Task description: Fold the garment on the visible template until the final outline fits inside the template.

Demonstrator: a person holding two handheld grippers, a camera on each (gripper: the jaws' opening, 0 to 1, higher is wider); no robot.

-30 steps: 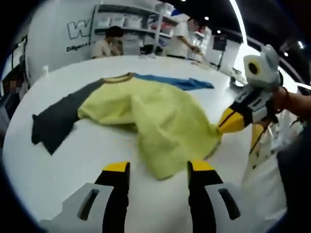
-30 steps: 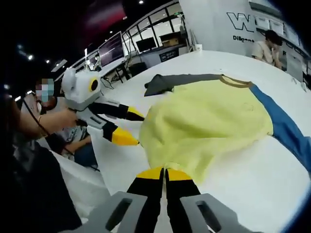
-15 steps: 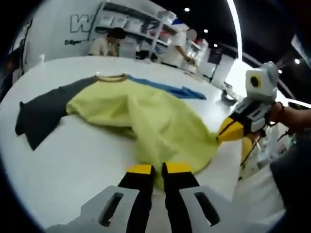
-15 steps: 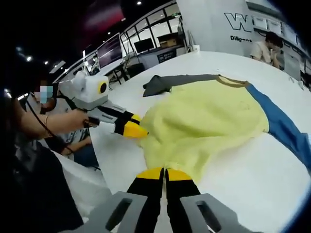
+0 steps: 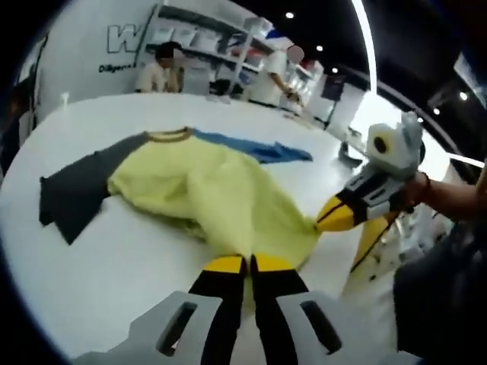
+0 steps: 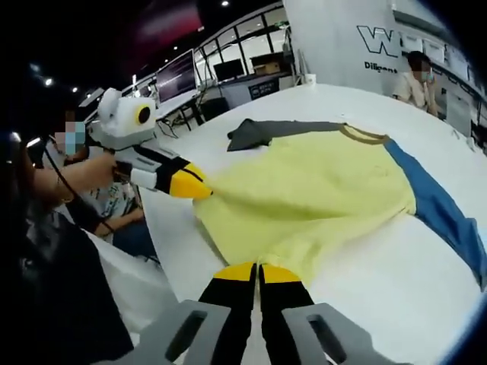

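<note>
The yellow shirt (image 5: 205,194), with one dark grey sleeve (image 5: 72,198) and one blue sleeve (image 5: 251,146), is lying on the white table (image 5: 114,258), partly bunched, with a raised fold running through the body. No template outline is distinguishable on the table surface in either view.

The left gripper (image 5: 249,265) is showing its jaws closed on the yellow hem at the near edge of the shirt. In the right gripper view the same tool (image 6: 199,188) is entering from the left, its yellow tips meeting the fabric corner. The right gripper (image 6: 257,271) is likewise pinching the hem with jaws together; in the left gripper view it (image 5: 329,216) is gripping the opposite hem corner.

The governing relation: both grippers are holding the hem end, and the shirt's long axis is running away from them toward the brown collar (image 6: 364,134). The collar and both sleeves are lying well beyond the grippers, the grey sleeve on the left gripper's side and the blue sleeve on the right gripper's side. Neither gripper is clearly nearer the collar.

Judgement: the hem is being held for spreading or folding toward the collar; folding is at an early stage.
</note>
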